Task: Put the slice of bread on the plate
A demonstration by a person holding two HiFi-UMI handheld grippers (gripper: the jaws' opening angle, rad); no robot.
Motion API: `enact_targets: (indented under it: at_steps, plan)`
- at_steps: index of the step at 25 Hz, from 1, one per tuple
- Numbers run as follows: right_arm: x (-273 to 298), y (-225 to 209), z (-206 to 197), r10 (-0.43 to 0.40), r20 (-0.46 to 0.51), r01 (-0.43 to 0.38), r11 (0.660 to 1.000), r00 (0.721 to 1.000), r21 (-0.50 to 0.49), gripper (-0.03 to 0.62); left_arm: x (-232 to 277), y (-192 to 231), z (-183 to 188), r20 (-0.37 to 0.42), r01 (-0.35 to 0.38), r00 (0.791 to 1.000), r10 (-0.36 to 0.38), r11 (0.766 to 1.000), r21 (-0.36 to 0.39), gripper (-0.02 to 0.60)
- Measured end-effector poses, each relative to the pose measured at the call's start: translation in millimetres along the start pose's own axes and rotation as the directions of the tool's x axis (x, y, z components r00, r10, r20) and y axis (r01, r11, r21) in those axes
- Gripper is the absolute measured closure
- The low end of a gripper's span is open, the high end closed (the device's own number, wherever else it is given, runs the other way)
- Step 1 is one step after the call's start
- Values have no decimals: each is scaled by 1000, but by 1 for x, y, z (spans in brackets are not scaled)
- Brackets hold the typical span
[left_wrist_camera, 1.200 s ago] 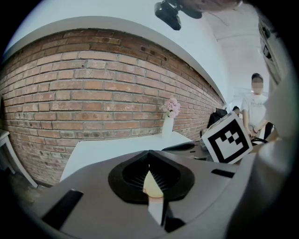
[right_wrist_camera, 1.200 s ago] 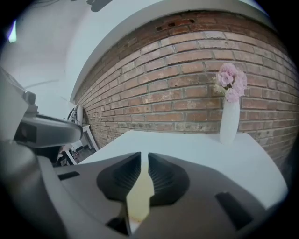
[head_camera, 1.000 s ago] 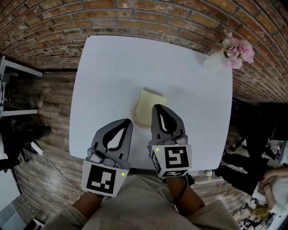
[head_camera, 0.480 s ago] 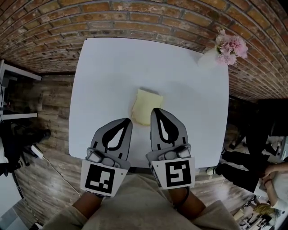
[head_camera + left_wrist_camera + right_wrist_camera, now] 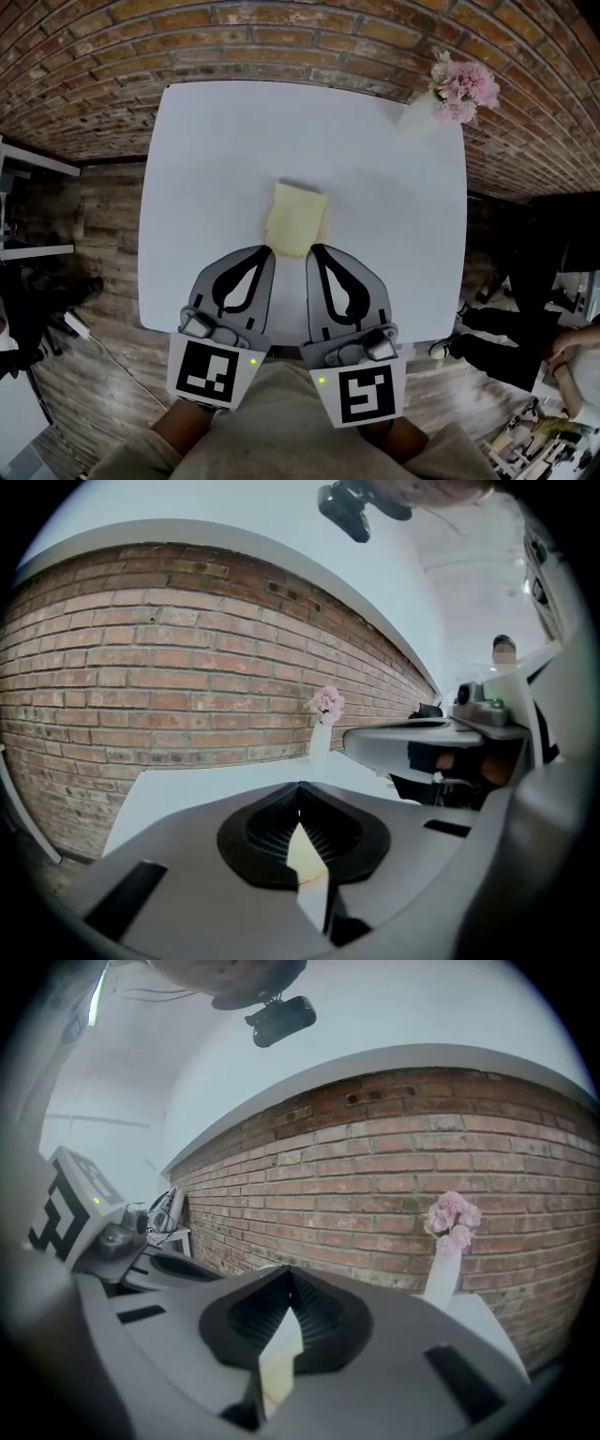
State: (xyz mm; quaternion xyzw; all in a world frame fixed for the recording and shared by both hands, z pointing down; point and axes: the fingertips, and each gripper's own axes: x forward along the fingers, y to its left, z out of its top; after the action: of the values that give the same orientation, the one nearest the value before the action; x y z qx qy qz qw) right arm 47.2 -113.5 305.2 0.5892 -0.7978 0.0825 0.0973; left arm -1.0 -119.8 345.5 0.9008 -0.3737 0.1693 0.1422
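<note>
A pale yellow slice of bread (image 5: 295, 218) lies flat at the middle of the white table (image 5: 206, 159). No plate rim stands out against the white top around it. My left gripper (image 5: 265, 251) and right gripper (image 5: 316, 249) hang side by side just short of the slice's near edge, both shut and empty. In the left gripper view the jaws of the left gripper (image 5: 300, 791) meet, and the bread (image 5: 306, 855) shows through the slit below them. The right gripper (image 5: 286, 1277) is shut too, with the bread (image 5: 275, 1370) seen through its slit.
A white vase of pink flowers (image 5: 452, 86) stands at the table's far right corner, against the brick wall (image 5: 281, 37). The vase (image 5: 322, 726) (image 5: 448, 1239) also shows in both gripper views. Desks with equipment (image 5: 469, 733) stand to the right, and there is wood floor (image 5: 103, 234) on the left.
The right gripper has drawn back from over the bread's near right edge towards me and risen, so the slice now shows whole. The left gripper has hardly moved.
</note>
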Motion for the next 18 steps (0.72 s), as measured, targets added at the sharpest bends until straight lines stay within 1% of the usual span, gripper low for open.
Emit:
enact_targets:
  at_steps: [6,9,13,18]
  plan:
    - [-10,9,-2,19,-11,-19,1000,1000,1,586,-3,-5,5,12,5,1000,-5,1000,7,571]
    - [-10,9,-7,13,-22,-13,1000,1000,6,588,-6,-8,6,17,8,1000,-8,1000,12,571]
    - [-10,8,-13,14,-39,-13,999,999,39,588,-9,-10,8,20,10,1000,-10,1000,15,571]
    - [-10,8,-19,11,-56,-8,999,998,52,588,-12,-11,9,26,14,1000,-15,1000,19,571]
